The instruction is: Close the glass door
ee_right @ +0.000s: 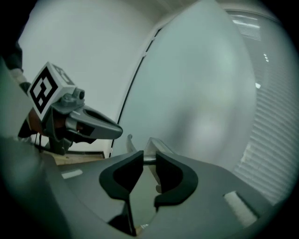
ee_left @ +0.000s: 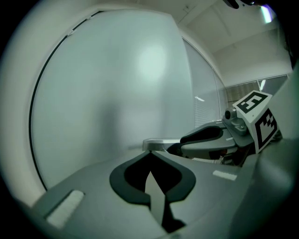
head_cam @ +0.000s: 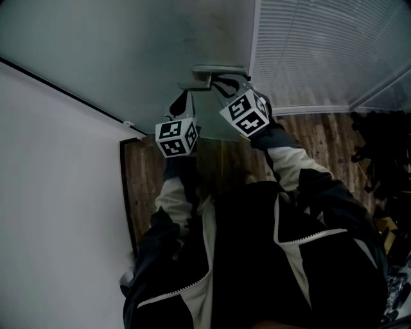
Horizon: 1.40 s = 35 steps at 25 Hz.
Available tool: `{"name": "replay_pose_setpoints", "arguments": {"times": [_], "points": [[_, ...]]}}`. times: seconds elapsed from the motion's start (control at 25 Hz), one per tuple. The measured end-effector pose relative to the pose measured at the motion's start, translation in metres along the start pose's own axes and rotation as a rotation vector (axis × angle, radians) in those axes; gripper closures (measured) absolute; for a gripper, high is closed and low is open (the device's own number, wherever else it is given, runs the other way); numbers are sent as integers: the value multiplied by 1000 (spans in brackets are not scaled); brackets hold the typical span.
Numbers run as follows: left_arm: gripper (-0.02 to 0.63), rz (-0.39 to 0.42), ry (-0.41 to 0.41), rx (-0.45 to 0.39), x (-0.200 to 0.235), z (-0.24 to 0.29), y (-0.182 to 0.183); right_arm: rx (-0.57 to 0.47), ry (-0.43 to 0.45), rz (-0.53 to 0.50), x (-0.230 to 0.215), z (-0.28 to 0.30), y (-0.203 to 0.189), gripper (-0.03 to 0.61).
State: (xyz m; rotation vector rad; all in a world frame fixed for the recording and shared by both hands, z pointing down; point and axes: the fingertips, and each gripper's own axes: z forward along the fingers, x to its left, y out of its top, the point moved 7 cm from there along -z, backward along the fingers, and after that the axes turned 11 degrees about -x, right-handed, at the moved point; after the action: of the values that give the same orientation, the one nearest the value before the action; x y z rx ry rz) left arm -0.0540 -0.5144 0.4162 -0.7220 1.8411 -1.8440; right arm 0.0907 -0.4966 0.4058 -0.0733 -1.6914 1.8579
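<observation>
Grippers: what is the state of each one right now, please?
Left gripper: closed, nothing in it.
Right gripper: slightly open, door handle between its jaws.

A plain white wall (head_cam: 58, 193) fills the left side, with a thin black line (head_cam: 64, 90) running slantwise along its far edge. On the far right hang white slatted blinds (head_cam: 321, 51), closed, with a pale frame rail (head_cam: 314, 109) under them. Below lies a wooden plank floor (head_cam: 321, 138), brown and streaked. At the right edge of the floor sits a dark heap of things (head_cam: 385, 154), too dim to tell apart. The left gripper view also shows a white ceiling (ee_left: 243, 42) with a lit lamp (ee_left: 266, 13).
</observation>
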Motion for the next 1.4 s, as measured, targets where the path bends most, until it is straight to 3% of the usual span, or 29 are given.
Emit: {"name": "replay_pose_setpoints", "arguments": {"times": [0.12,0.32,0.4,0.68,0.72,0.76,0.8,1.4], "points": [[612,-2,-20,-4,3,3,2,85,83,-210,12,13,2,433],[612,-27,-10,-25,8,-2,0,241,140,-724,33,31,-5,328],[612,-37,-15,-23,9,-4,-5,281,151,-830,38,40,-12,310],[612,-33,1,-29,19,-3,-7,323,141,-933,41,56,-17,314],[612,-34,7,-29,20,-3,-6,332,141,-957,42,57,-18,341],[612,-34,11,-31,21,-3,-4,338,137,-984,43,58,-20,415],[612,-34,14,-34,22,-2,-3,336,128,-1009,44,59,-21,434],[612,-26,27,-21,12,8,-4,323,97,-1051,11,76,-35,436]]}}
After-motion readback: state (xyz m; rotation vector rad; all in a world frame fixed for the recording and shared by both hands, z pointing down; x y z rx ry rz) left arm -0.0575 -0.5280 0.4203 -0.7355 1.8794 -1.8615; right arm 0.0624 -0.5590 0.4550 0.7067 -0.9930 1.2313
